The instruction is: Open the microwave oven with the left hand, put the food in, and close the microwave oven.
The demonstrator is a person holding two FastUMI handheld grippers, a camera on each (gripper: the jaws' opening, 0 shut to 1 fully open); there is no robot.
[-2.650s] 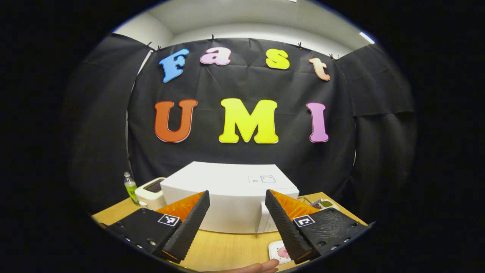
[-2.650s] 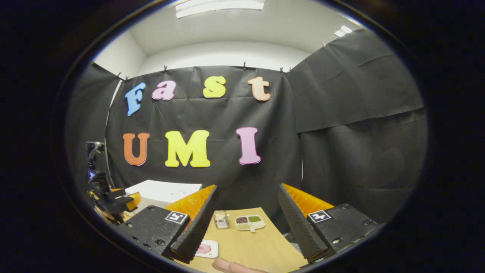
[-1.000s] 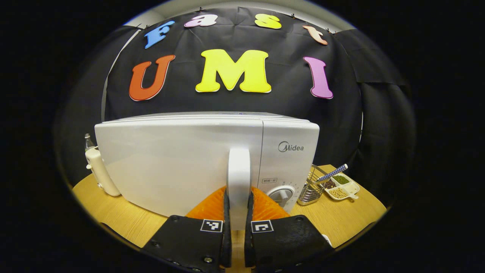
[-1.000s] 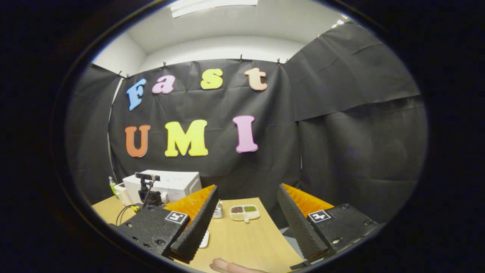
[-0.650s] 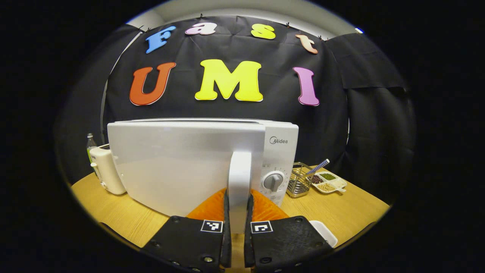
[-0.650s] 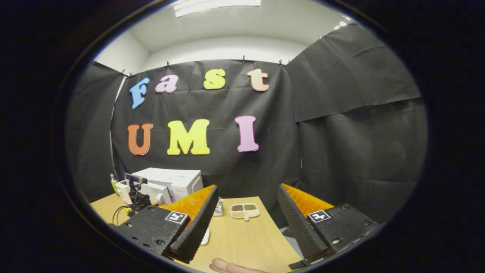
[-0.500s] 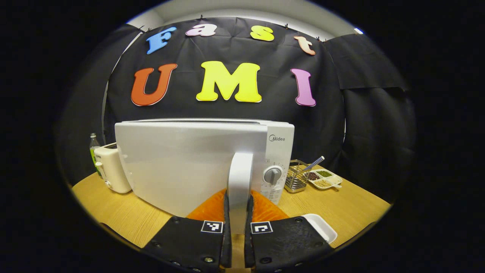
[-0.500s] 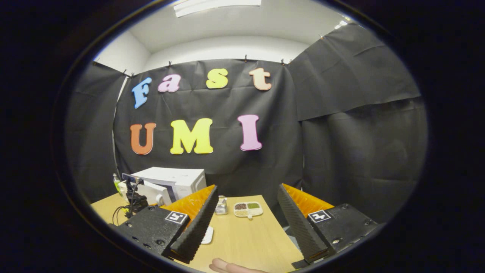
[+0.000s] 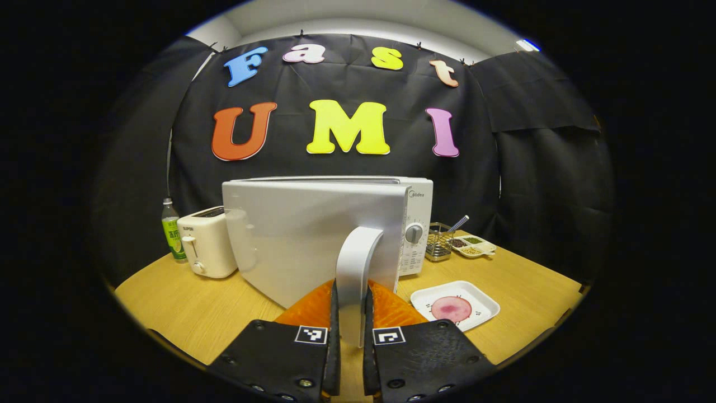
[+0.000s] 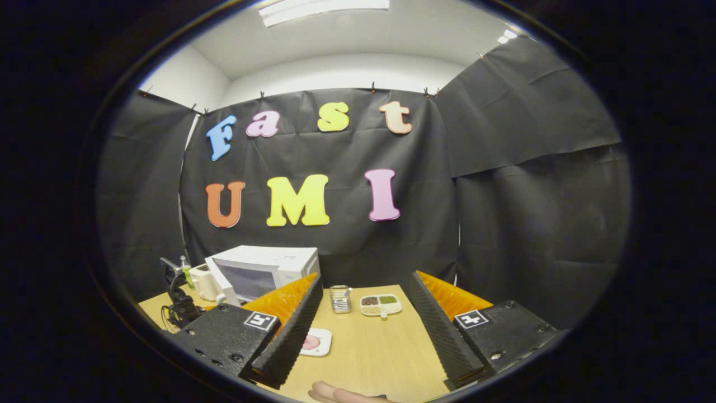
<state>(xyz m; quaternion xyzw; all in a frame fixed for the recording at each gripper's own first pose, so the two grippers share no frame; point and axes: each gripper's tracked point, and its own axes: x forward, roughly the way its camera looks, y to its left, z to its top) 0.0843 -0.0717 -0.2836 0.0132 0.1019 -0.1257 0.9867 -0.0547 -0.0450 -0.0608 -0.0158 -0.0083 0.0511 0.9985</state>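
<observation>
Left hand-held gripper (image 9: 351, 336) clamping door handle (image 9: 356, 263), microwave (image 9: 330, 229) cavity hidden, seemingly ajar

Wooden table (image 9: 520, 280) — microwave (image 9: 417, 193), toaster (image 9: 206, 249), bottle (image 9: 170, 235), food plate (image 9: 456, 302), wire basket (image 9: 438, 249)

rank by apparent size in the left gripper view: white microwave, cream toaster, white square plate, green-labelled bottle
1. White microwave
2. Cream toaster and white square plate: alike; the plate lies nearer the camera, so unranked.
3. Green-labelled bottle
</observation>
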